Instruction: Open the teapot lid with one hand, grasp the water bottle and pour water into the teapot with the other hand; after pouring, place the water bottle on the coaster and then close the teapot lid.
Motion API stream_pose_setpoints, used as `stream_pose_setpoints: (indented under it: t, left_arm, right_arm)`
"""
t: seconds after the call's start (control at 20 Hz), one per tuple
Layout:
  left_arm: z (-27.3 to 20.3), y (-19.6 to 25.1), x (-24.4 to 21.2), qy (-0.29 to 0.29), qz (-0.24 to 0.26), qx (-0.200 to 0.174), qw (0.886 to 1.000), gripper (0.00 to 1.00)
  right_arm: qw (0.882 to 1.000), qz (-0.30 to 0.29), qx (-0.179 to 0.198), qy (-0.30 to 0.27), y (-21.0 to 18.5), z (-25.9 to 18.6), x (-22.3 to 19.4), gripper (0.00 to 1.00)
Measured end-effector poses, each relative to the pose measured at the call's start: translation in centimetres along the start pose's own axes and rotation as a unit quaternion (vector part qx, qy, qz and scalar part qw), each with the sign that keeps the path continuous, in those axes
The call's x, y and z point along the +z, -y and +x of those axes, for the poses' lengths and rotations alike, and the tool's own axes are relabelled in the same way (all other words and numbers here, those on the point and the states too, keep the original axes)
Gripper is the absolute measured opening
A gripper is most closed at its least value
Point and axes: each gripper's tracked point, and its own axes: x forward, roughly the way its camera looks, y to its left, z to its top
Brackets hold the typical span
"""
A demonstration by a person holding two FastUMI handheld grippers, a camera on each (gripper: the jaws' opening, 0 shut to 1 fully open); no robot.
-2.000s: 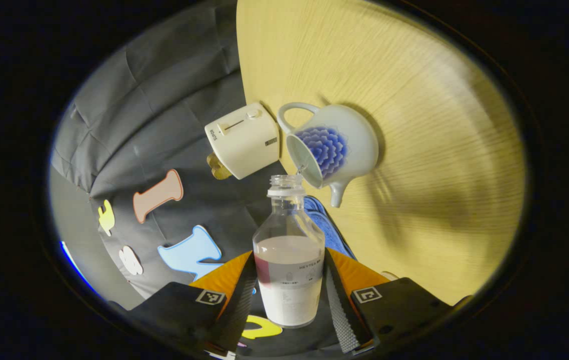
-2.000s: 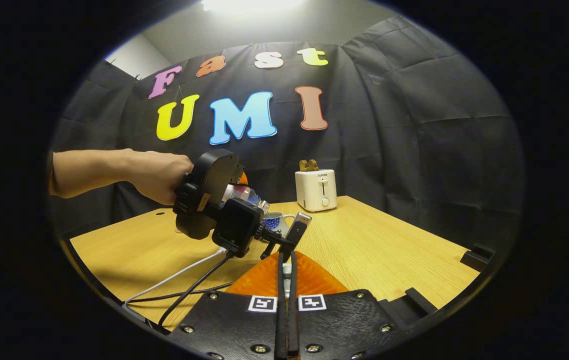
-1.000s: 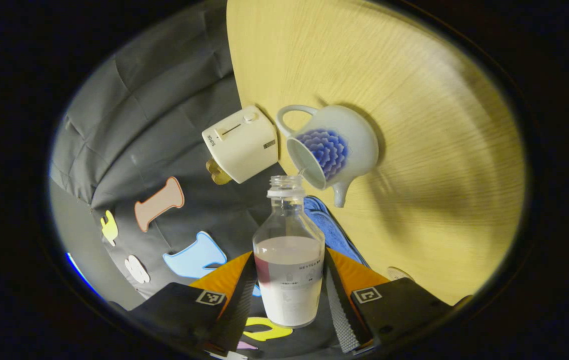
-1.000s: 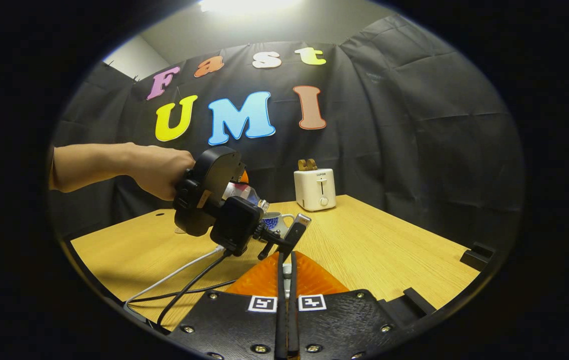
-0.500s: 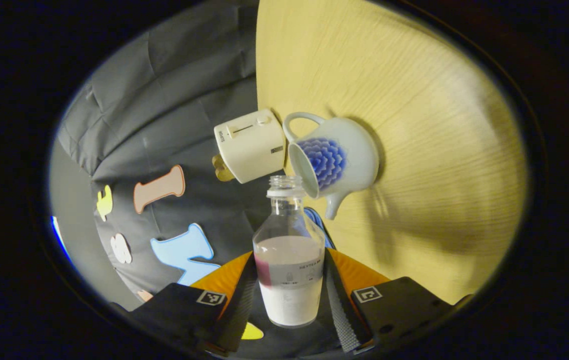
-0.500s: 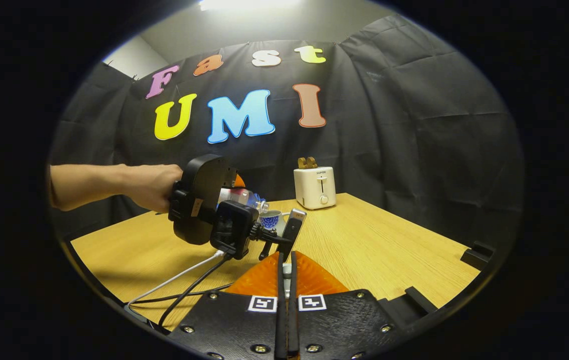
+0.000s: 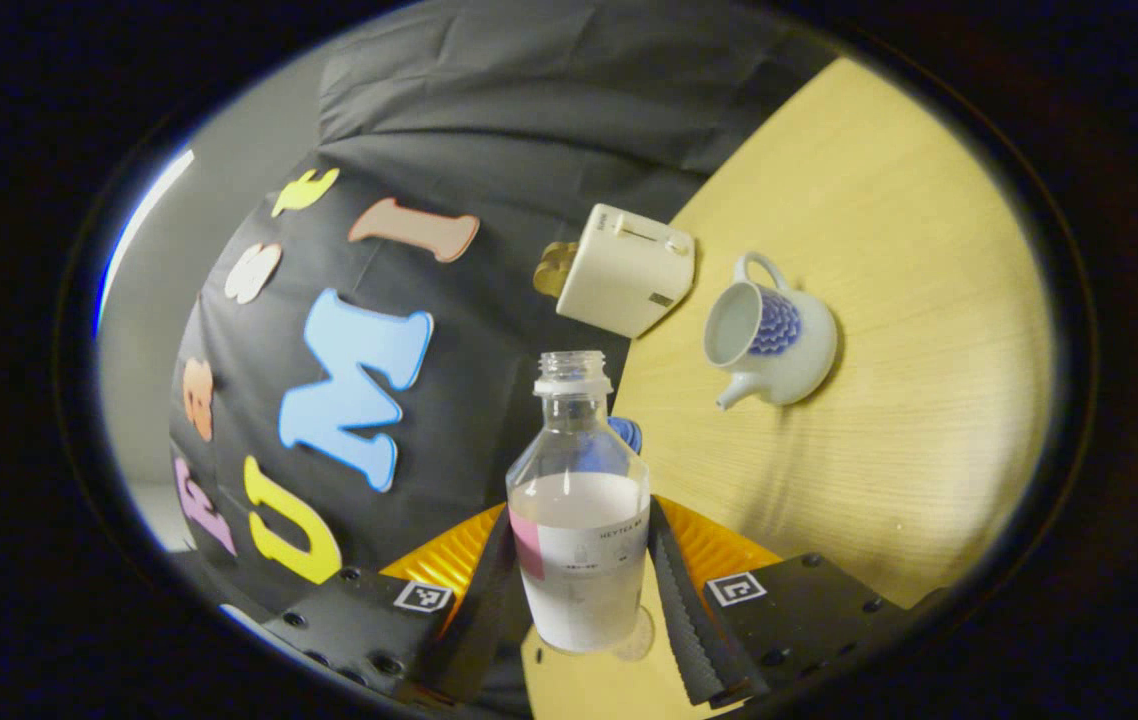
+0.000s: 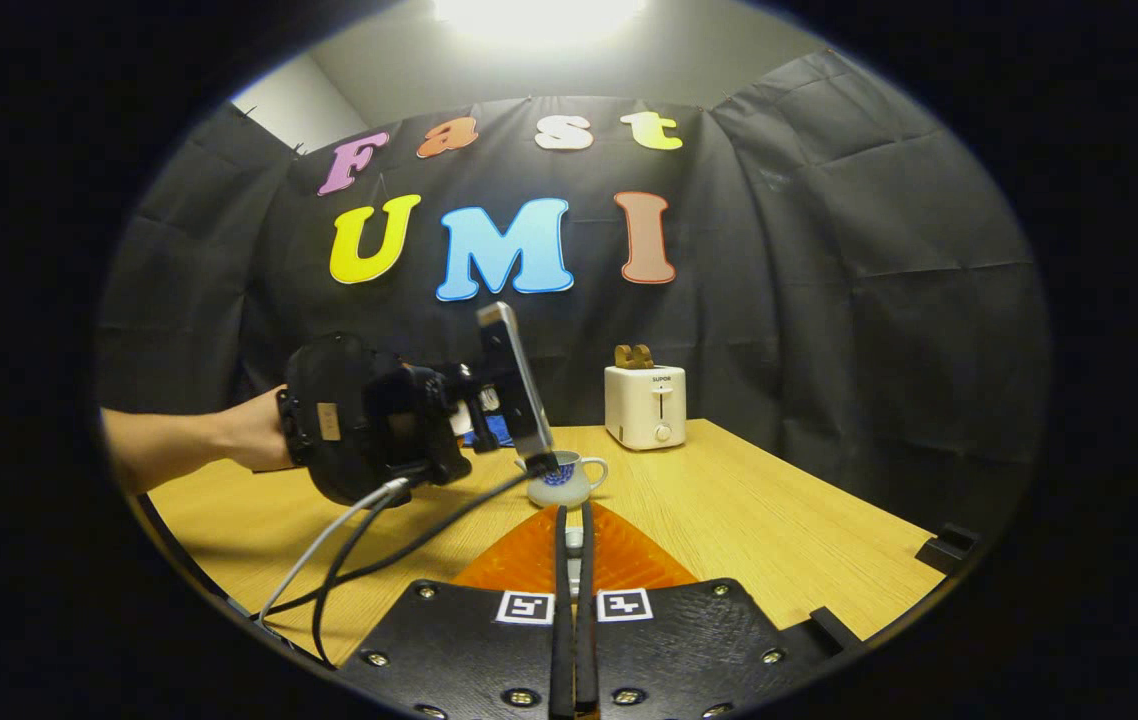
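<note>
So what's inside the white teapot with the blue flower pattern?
The white teapot with the blue flower pattern stands lidless; its pale inner wall shows, but any water level can't be made out.

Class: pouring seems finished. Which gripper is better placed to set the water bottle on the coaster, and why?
The left gripper: its fingers already clamp the water bottle, clear of the open teapot. The right gripper is shut.

A cream toaster [image 8: 645, 406] stands at the far edge of the pale wooden desk [image 8: 779, 530], against the black cloth wall [image 8: 829, 300]; two brown slices [image 8: 634, 356] protrude from its top. A blue cloth [image 7: 626, 432] lies on the desk. In the left gripper view the toaster [image 7: 627, 268] appears tilted, near the desk [image 7: 889, 400] edge. A ceiling light [image 8: 539, 15] glows overhead.
</note>
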Motion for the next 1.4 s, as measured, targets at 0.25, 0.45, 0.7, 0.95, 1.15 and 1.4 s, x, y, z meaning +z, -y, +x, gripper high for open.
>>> stream_pose_setpoints:
  t: [0.25,0.45,0.7,0.95,1.15,1.4]
  left_arm:
    - [-4.0,-3.3,-5.0,0.012,-0.243,0.021,0.970,0.84]
    - [-6.1,-5.3,-8.1,0.013,-0.355,0.030,0.934,0.84]
    - [-8.8,-8.3,-11.4,0.030,-0.484,0.075,0.871,0.84]
    - [-7.0,-11.8,-13.0,0.050,-0.498,0.105,0.860,0.83]
    - [-2.6,-13.5,-15.0,0.054,-0.534,0.109,0.837,0.83]
    - [2.6,-12.8,-17.2,0.031,-0.525,0.107,0.844,0.83]
  right_arm:
    - [0.999,-0.024,0.022,-0.004,-1.8,2.6,-0.2,0.01]
    - [0.998,-0.039,0.047,-0.012,-4.5,4.8,-0.9,0.01]
    - [0.999,-0.014,0.041,-0.004,-5.9,8.5,-0.7,0.01]
    - [0.999,-0.006,0.035,0.007,-6.0,10.7,0.5,0.01]
    - [0.999,-0.004,0.038,0.007,-6.3,10.8,0.6,0.01]
    - [0.999,0.003,0.038,-0.002,-5.9,11.1,0.4,0.01]
